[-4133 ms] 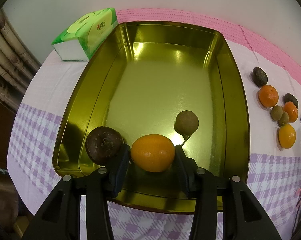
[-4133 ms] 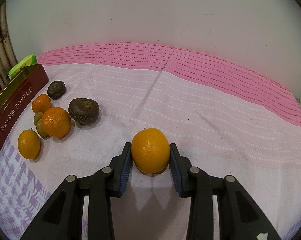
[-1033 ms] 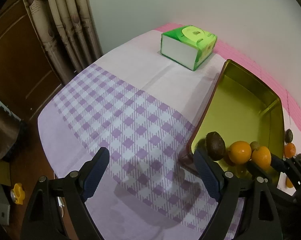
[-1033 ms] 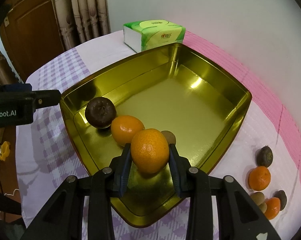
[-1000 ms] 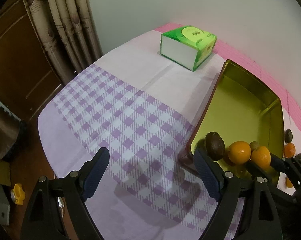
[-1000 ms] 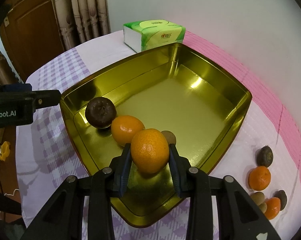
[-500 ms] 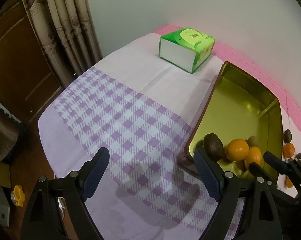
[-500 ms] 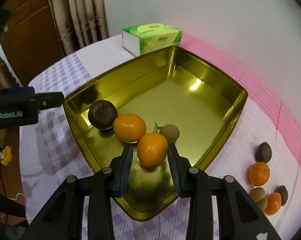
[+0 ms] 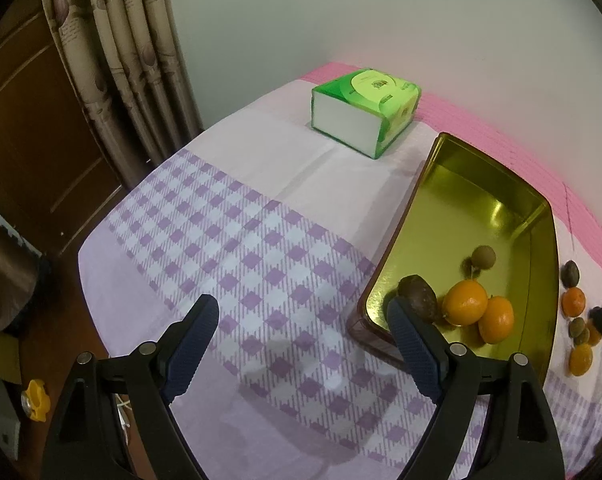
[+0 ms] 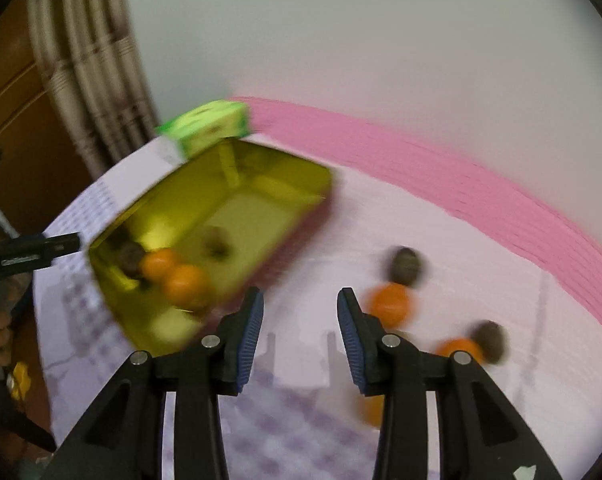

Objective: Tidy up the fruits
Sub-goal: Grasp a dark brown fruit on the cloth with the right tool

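Observation:
A gold tin tray [image 9: 541, 232] [image 10: 301, 176] holds two oranges [image 9: 465, 303] [image 10: 183, 280], a dark brown fruit [image 9: 417, 294] and a small brown fruit [image 9: 483, 257]. Several more oranges [image 10: 389, 304] and dark fruits [image 10: 405, 264] lie on the cloth to the tray's right; they also show in the left wrist view [image 9: 573, 301]. My left gripper [image 9: 301, 344] is open and empty over the checked cloth, left of the tray. My right gripper [image 10: 299, 332] is open and empty above the cloth between the tray and the loose fruits; its view is blurred.
A green tissue box [image 9: 365, 106] [image 10: 205, 126] stands behind the tray near the wall. Curtains [image 9: 141, 60] and a wooden door [image 9: 29, 140] are at the left, beyond the table edge. The tablecloth [image 9: 241, 240] is checked purple in front and pink at the back.
My right gripper has let go of the orange in the tray, opened, and swung right toward the loose fruits. The tray now holds two oranges. My left gripper has hardly moved.

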The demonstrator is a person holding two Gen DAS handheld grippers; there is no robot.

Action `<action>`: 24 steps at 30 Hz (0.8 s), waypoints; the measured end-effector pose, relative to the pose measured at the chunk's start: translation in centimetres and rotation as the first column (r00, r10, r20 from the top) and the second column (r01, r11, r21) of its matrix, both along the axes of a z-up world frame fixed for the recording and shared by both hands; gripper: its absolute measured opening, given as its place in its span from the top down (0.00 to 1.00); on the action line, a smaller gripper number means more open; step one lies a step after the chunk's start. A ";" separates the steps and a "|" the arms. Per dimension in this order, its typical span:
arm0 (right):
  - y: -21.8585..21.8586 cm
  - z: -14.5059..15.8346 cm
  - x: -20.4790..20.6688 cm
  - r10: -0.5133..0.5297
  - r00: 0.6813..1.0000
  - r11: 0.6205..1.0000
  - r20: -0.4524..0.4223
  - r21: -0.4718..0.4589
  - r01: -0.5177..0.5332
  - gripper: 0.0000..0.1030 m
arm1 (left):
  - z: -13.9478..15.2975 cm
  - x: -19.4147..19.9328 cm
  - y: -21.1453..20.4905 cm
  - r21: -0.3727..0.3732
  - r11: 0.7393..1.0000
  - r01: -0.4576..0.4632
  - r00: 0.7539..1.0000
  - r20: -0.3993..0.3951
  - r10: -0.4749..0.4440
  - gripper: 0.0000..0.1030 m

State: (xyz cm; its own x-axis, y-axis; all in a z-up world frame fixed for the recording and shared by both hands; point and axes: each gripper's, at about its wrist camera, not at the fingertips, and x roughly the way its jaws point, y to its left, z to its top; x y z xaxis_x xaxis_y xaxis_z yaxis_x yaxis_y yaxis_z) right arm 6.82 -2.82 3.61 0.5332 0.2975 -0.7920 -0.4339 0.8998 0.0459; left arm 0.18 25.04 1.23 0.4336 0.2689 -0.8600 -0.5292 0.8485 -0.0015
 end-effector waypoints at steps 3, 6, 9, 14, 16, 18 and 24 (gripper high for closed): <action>-4.2 0.1 0.8 -0.087 0.996 0.996 0.005 -0.017 0.087 0.64 | 0.2 0.0 -0.2 0.007 1.000 0.002 1.000 0.013 -0.002 0.16; -8.1 -0.1 1.8 -0.163 0.987 0.986 -0.001 -0.033 0.163 0.64 | 0.1 0.1 -0.4 0.012 1.000 0.007 1.000 0.016 -0.007 0.16; -11.8 -0.8 2.4 -0.224 0.974 0.974 -0.014 -0.045 0.223 0.64 | 0.0 0.2 -0.7 0.018 1.000 0.021 1.000 0.012 -0.021 0.16; -14.5 -2.0 3.1 -0.263 0.964 0.965 -0.048 -0.034 0.262 0.63 | 0.4 0.2 -1.2 0.041 0.999 0.036 0.999 0.038 -0.037 0.16; -14.8 -2.6 3.5 -0.266 0.962 0.964 -0.067 -0.015 0.266 0.63 | 0.5 0.2 -1.3 0.051 0.998 0.038 0.998 0.049 -0.041 0.16; -14.8 -3.2 3.8 -0.264 0.961 0.964 -0.085 0.006 0.266 0.63 | 0.5 0.2 -1.4 0.054 0.998 0.041 0.998 0.053 -0.044 0.16; -14.0 -4.5 5.0 -0.241 0.965 0.969 -0.101 0.030 0.245 0.58 | 0.8 0.6 -2.1 0.076 0.994 0.077 0.995 0.059 -0.082 0.16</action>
